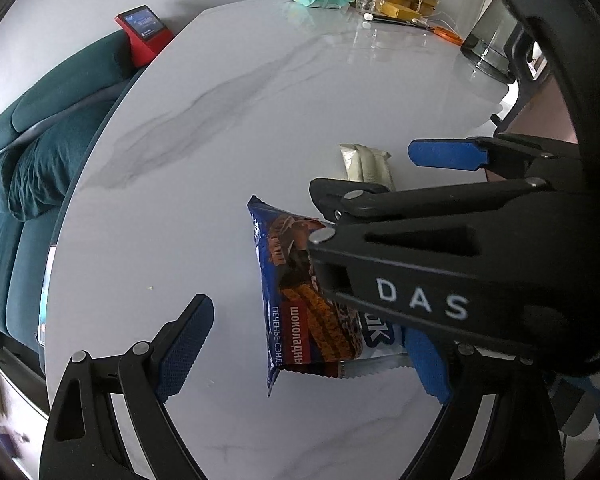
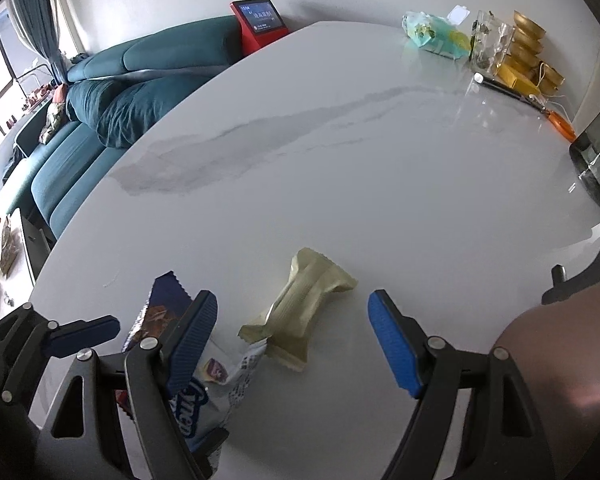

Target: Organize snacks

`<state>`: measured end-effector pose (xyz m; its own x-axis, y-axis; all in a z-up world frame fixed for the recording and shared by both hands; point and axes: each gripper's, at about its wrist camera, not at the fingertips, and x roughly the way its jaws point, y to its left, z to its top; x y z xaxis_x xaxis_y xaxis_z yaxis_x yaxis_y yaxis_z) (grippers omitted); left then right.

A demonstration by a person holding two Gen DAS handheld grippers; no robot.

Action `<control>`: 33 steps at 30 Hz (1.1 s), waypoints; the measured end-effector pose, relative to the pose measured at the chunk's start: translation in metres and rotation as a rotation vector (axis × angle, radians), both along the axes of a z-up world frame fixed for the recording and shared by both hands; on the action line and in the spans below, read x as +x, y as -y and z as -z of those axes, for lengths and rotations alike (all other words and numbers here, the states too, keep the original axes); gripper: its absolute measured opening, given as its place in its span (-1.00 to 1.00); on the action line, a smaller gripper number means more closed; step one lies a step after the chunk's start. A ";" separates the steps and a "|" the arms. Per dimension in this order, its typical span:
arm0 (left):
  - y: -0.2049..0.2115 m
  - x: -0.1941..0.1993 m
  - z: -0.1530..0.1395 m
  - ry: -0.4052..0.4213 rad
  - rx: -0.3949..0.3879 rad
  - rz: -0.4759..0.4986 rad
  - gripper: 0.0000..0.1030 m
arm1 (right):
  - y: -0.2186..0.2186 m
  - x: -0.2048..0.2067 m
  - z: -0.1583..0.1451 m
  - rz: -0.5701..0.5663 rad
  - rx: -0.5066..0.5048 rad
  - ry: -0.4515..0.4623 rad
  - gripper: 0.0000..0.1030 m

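Left wrist view is showing the left gripper (image 1: pixel 320 356) hanging over a glossy white marble-look table (image 1: pixel 228 128) veined with grey, its jaws spread wide and gripping nothing. Its ribbed blue pads (image 1: pixel 184 350) are sitting on either side of a blue cookie packet (image 1: pixel 300 300), a flat crinkly foil pouch printed with brown chocolate sandwich biscuits and Cyrillic lettering, its end seams crimped in zigzags. The packet is lying flat on the tabletop, and whether the right-hand pad is touching it cannot be told. The black plastic arm of the right gripper (image 1: pixel 364 172) is crossing over the packet's upper corner, and its jaws are released too. Just beyond it, a pale gold wrapped bar (image 1: pixel 366 164) is lying on the table.

Right wrist view is showing the right gripper (image 2: pixel 300 332) open wide, framing that gold wrapped bar (image 2: pixel 304 308): a matte, pillowy wrapper with flared, pinched ends, resting between the blue pads (image 2: pixel 394 344) and touching neither. The cookie packet (image 2: pixel 160 316) is lying just left of it, partly under the left-hand finger.

At the far table edge, a stack of gold tins (image 2: pixel 528 56), a clear crumpled bag (image 2: pixel 490 46) and a teal wipes pack (image 2: pixel 434 36) are clustered together. A teal velvet sofa (image 2: pixel 112 92) is sitting beyond the table.
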<state>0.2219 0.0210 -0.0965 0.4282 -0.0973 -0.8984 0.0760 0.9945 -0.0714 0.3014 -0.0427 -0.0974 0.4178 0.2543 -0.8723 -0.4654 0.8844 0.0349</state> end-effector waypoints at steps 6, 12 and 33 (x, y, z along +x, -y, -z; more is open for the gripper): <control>0.004 0.001 0.000 0.009 0.018 0.020 0.56 | -0.005 0.003 0.007 -0.003 -0.023 0.006 0.74; 0.004 0.002 0.001 0.009 0.016 0.019 0.55 | -0.006 0.006 0.010 -0.005 -0.035 0.008 0.23; 0.010 -0.002 -0.001 0.031 0.004 0.046 0.03 | 0.004 0.011 0.009 0.006 0.013 0.032 -0.99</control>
<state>0.2196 0.0110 -0.0952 0.4509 -0.1137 -0.8853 0.1240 0.9902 -0.0641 0.3122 -0.0470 -0.1065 0.4473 0.2630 -0.8549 -0.4614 0.8866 0.0313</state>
